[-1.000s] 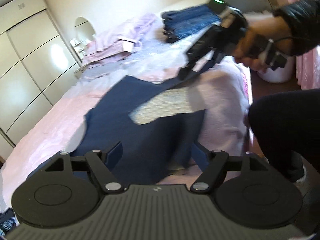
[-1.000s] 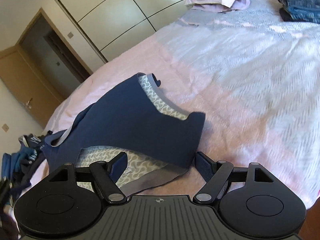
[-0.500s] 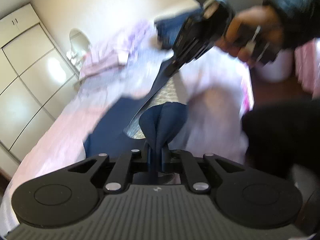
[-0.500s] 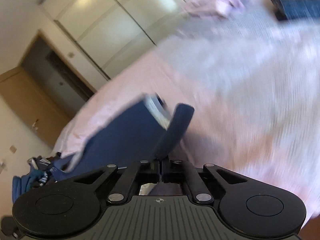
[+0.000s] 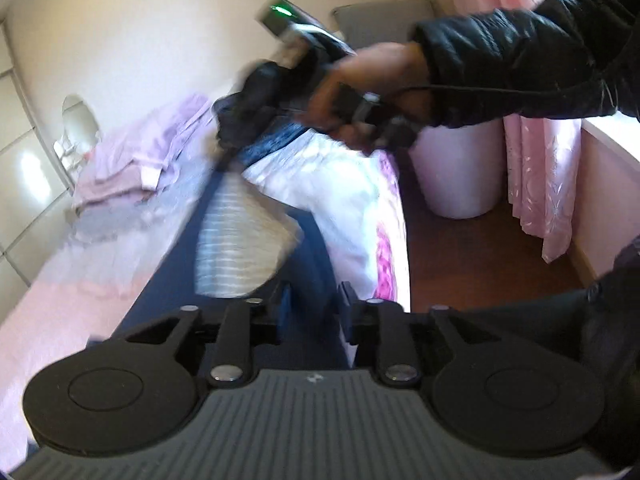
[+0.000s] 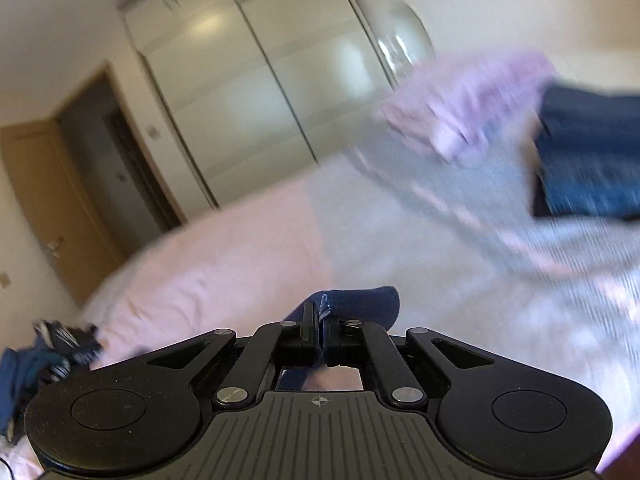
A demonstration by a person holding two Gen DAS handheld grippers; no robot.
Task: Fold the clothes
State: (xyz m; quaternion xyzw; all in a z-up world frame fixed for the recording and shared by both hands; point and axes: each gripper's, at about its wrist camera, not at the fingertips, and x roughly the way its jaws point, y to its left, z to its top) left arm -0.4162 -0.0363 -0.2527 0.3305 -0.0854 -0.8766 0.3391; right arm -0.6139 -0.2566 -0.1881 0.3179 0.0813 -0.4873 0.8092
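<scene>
No legible writing; navy garment (image 5: 308, 264)

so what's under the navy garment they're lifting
The pink and white bed cover shows beside and below the navy garment, held by both the left gripper and right gripper. Directly beneath it is hidden.

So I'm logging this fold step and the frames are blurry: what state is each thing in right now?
Left claw: shut on the navy garment.
Right claw: shut on another edge of the navy garment.
Navy garment: held up between both claws, patterned lining showing.
Lilac clothes: in a loose pile on the bed.
Denim stack: lying on the bed.
Wardrobe doors: closed.
</scene>
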